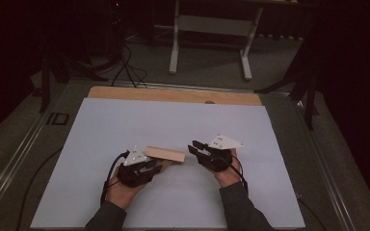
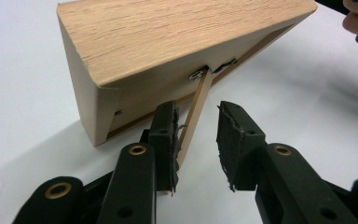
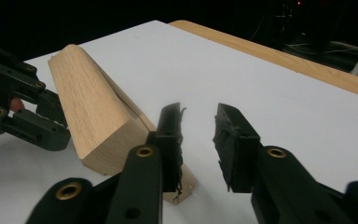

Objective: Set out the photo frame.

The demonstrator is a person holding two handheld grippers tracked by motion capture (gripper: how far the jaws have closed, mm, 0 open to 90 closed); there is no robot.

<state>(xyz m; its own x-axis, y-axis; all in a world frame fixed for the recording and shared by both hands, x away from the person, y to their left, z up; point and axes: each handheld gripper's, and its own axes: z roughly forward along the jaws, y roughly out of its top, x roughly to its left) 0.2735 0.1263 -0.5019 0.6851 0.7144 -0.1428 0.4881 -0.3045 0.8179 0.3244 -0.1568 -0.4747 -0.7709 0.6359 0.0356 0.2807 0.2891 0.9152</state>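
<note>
My left gripper [image 2: 196, 140] sits at the near-left end of the wooden frame [image 1: 165, 154], low to the white tabletop [image 1: 125, 125], because the thin wooden prop leg [image 2: 193, 122] hinged to the frame's back points down towards it. In the left gripper view the leg runs from the small metal hinge [image 2: 199, 73] down between my jaws and lies against the inner face of the left pad; the right pad stands clear of it with white table showing between. So the jaws are part-spread with the leg inside them, not yet pinched. I judge I am lined up this way to take hold of the leg and set its angle.

The frame itself rests near the middle of the table, tilted back on its long lower edge, leaning rather than lying flat, which is what leaves the leg reachable from behind.

My right gripper [image 3: 198, 140] waits just beside the frame's right end. Its jaws stand apart with nothing between them, and the frame's corner lies outside the left jaw. I take it as ready to steady that end.
</note>
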